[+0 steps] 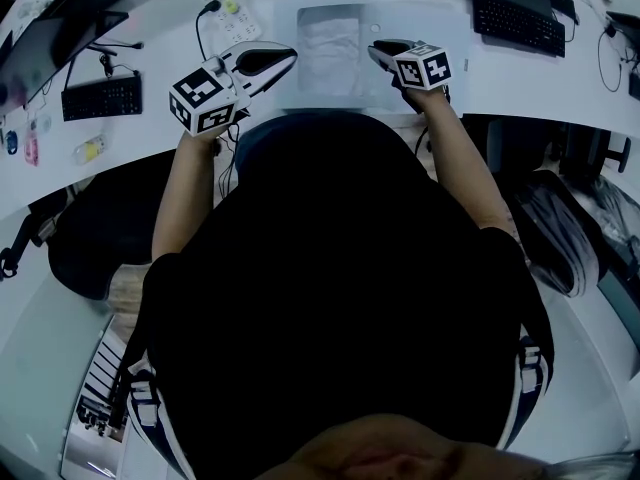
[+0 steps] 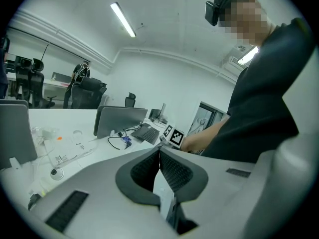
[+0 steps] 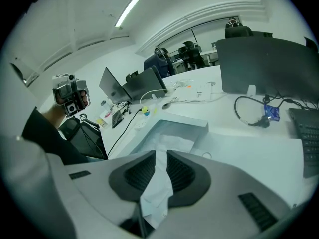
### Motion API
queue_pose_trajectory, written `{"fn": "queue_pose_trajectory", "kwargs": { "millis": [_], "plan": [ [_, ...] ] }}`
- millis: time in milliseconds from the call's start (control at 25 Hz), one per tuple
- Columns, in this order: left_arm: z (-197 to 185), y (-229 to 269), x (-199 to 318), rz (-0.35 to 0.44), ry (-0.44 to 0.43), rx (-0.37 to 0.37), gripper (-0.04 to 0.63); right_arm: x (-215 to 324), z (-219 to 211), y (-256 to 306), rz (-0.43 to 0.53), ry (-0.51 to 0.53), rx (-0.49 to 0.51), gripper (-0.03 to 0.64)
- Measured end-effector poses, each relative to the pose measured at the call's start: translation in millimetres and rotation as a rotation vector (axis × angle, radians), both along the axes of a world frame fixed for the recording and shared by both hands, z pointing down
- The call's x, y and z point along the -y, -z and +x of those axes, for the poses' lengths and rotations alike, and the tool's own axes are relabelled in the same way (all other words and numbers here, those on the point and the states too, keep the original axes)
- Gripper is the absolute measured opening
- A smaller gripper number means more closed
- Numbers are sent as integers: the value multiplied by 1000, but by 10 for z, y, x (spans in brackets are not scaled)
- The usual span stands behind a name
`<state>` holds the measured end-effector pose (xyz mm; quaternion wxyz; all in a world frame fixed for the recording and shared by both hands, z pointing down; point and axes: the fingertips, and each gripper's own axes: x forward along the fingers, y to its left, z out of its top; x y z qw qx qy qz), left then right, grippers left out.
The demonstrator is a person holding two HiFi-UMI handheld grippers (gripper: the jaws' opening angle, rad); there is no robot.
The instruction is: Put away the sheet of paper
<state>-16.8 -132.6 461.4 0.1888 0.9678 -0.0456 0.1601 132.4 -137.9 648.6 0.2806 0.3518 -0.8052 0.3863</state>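
Left gripper (image 2: 160, 156) clenched on the thin white sheet of paper (image 1: 330, 48): a strip of it runs edge-on between the pads. Right gripper (image 3: 160, 156) likewise clamped, on a crumpled edge of the same sheet. The bulk of the sheet lies creased in the shallow pale rectangular tray (image 3: 199, 126) on the white desk (image 1: 500, 80), between the 2 grippers and just ahead of both. From the right jaws it runs forward and down into the tray; the left jaws take it from the opposite side. Judgement: the sheet is over its tray, so the coming move is lowering and release. Neither hand is clearly nearer.
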Motion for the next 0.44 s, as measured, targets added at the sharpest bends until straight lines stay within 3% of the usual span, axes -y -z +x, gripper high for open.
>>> {"fn": "queue_pose_trajectory", "kwargs": {
  "millis": [440],
  "plan": [
    [11,101,-203,18,-9,7,23,-140,7,208,54,28,-37,77]
  ]
}}
